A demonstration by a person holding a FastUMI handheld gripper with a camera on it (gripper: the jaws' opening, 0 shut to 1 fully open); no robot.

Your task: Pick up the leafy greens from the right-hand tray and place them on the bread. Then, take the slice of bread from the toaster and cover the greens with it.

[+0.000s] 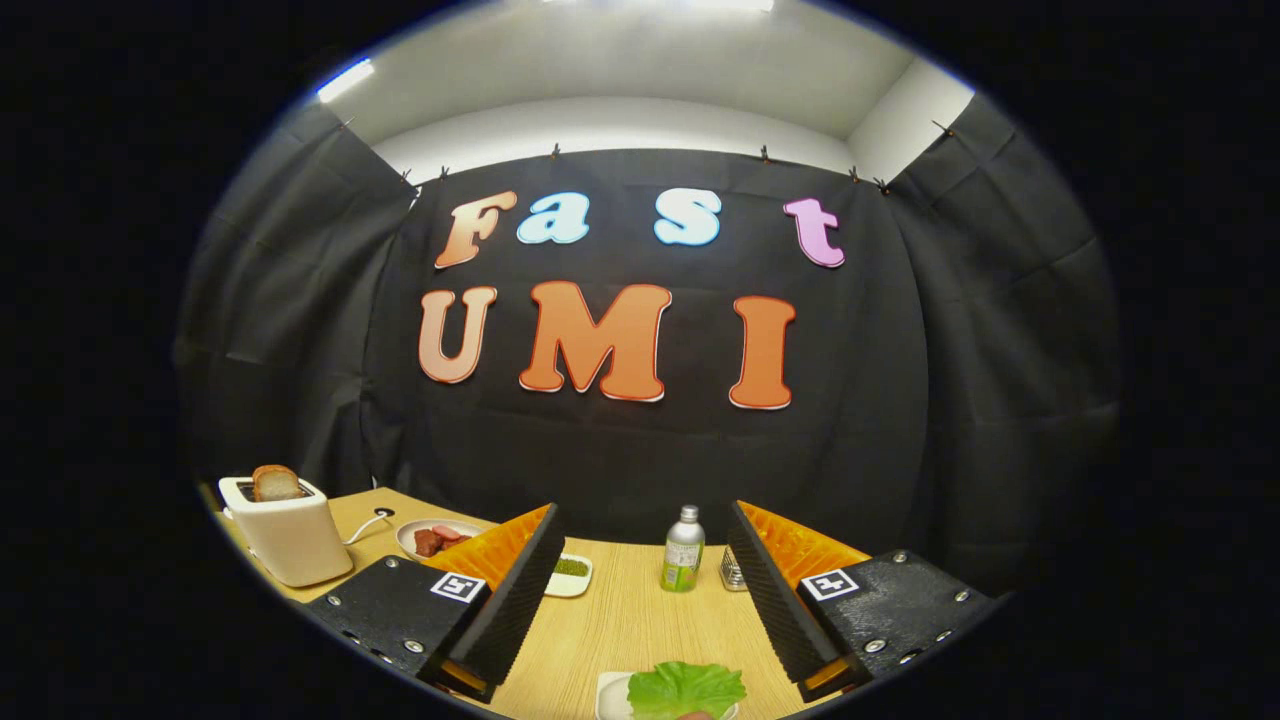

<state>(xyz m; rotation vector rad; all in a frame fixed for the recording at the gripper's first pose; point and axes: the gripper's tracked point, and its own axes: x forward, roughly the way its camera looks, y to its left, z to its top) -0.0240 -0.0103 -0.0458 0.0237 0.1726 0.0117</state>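
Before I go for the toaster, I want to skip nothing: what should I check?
1. Gripper jaws open, holding nothing: ok.
2. Leafy greens lie on the white tray between the jaws: ok.
3. Bread under the greens: cannot tell.
4. Bread slice stands in the toaster: ok.
5. Bottle upright, away from the toaster: ok.

A wooden table (620, 620) carries several items. A small bottle (683, 549) with a silver cap and green label stands upright toward the table's far edge. Just beside it stands a small shaker (733, 572) with a metal top. A round white plate (420, 530) holds reddish pieces of meat (436, 540). Near it lies a small white dish (572, 578) containing a dark green substance. A white cord (368, 527) runs across the tabletop.
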